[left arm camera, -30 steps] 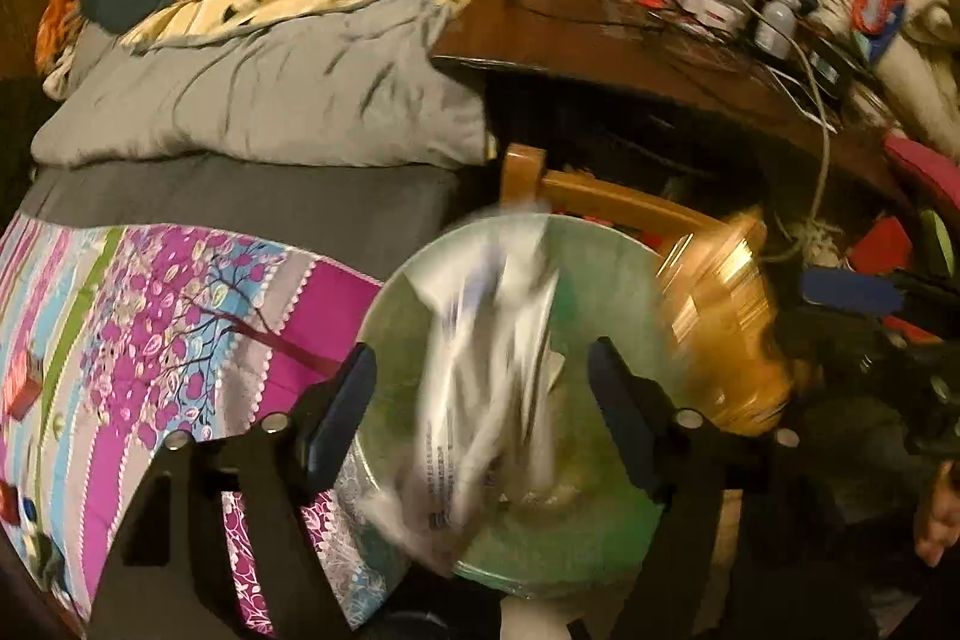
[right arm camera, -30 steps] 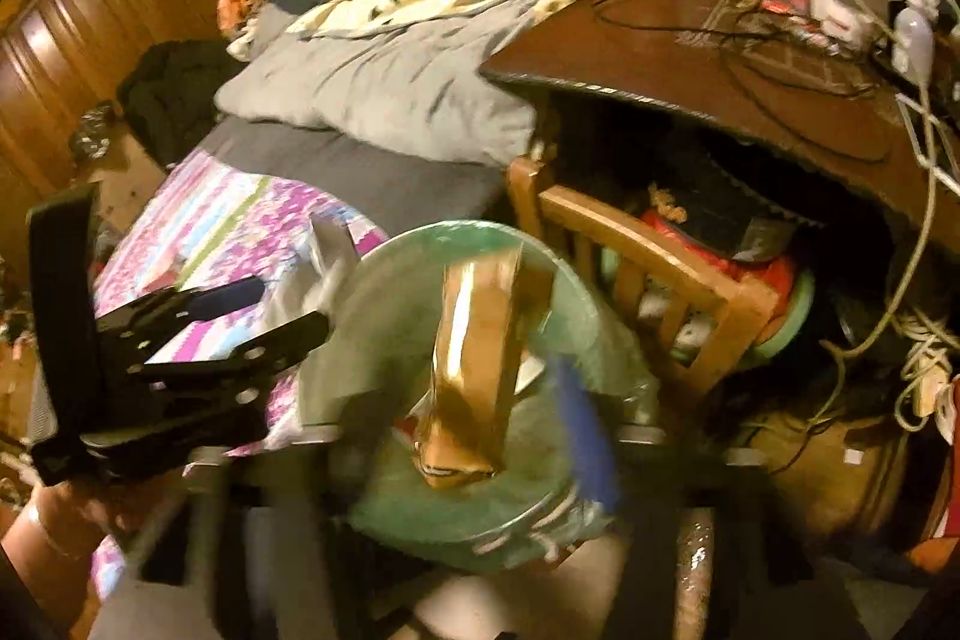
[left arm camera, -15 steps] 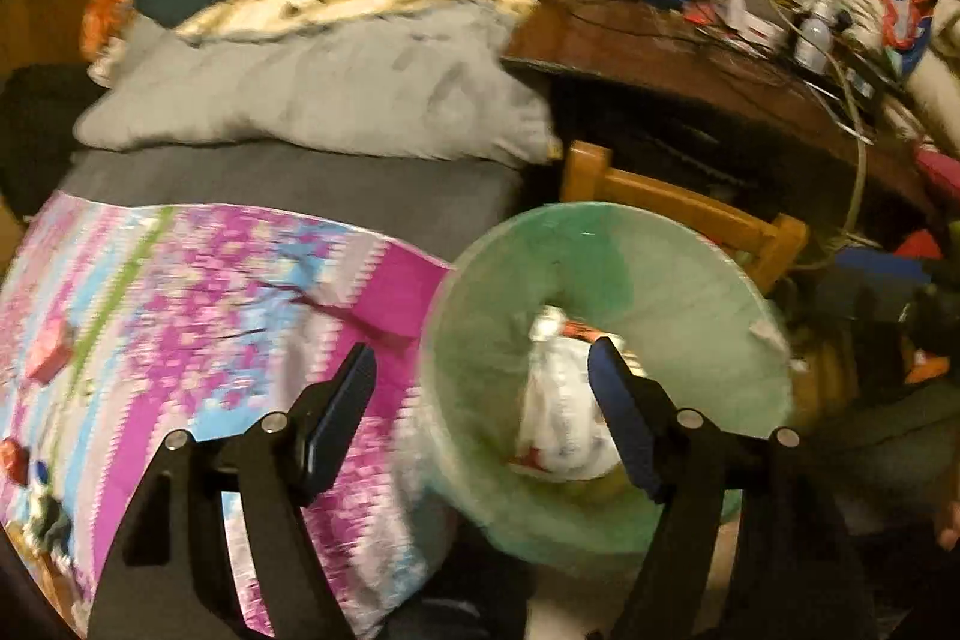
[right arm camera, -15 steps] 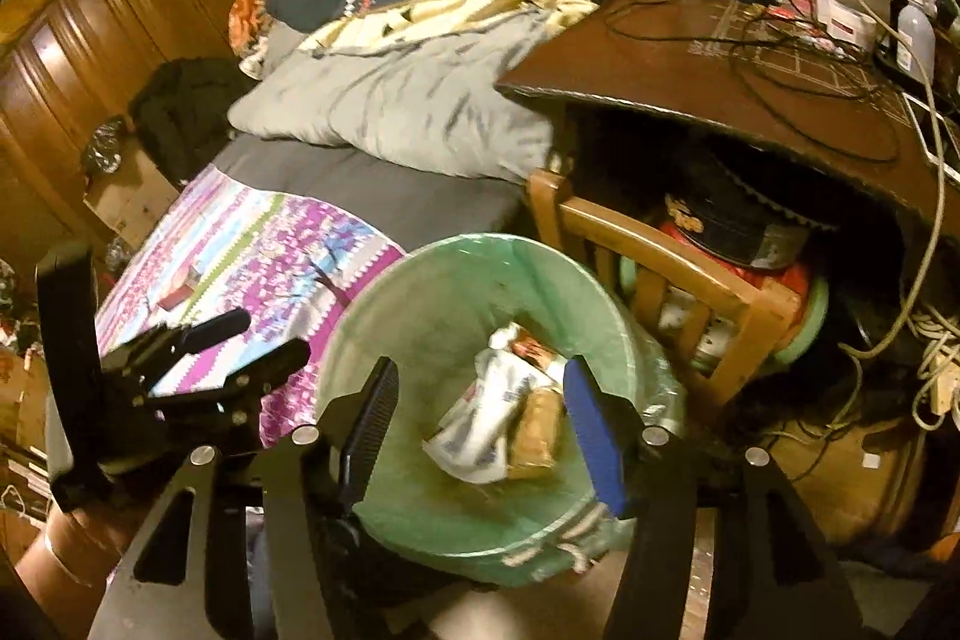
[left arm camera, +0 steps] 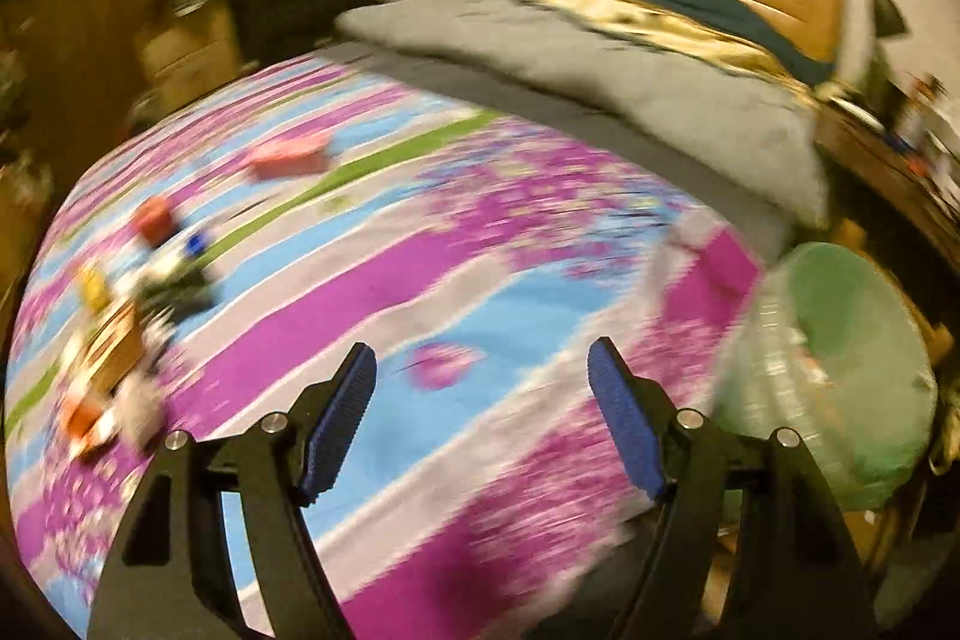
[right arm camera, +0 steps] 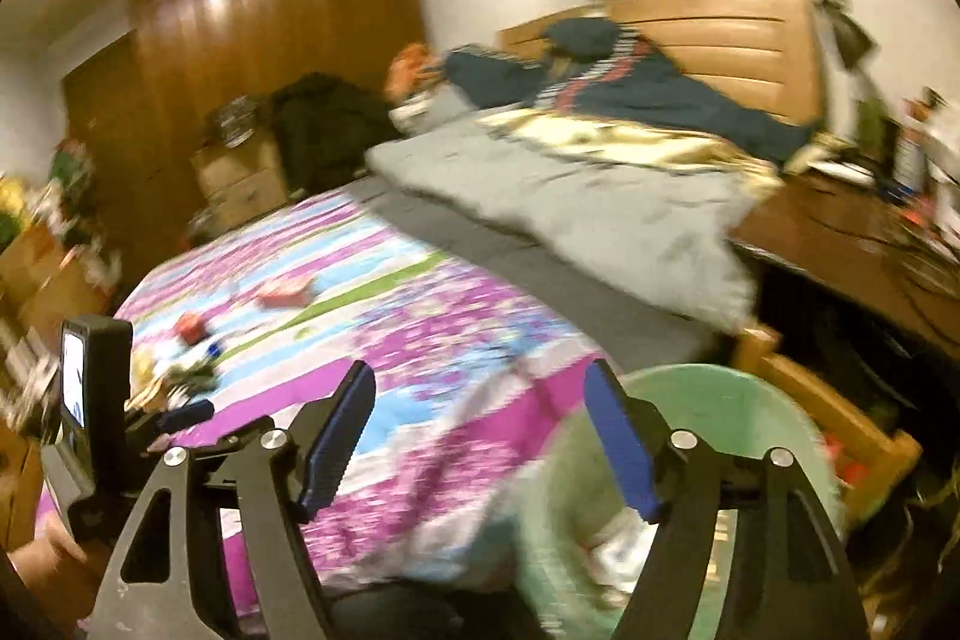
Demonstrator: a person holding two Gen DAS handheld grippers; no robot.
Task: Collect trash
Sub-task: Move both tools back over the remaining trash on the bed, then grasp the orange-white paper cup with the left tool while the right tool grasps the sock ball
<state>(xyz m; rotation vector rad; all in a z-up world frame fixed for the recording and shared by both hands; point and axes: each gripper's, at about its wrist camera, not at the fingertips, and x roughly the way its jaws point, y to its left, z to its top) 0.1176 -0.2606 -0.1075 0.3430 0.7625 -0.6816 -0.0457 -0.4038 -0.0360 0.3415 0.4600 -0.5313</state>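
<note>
Hovering over the striped pink, purple and blue floral bedspread [left arm camera: 384,280], the left gripper [left arm camera: 480,418] has its blue-padded jaws wide apart with nothing between them. The right gripper [right arm camera: 480,430] is empty, its jaws opening. A blurred heap of small wrappers and packets [left arm camera: 126,316] lies at the bedspread's left edge. The round bin with pale green liner [right arm camera: 738,418] stands beside the bed, crumpled trash inside.
</note>
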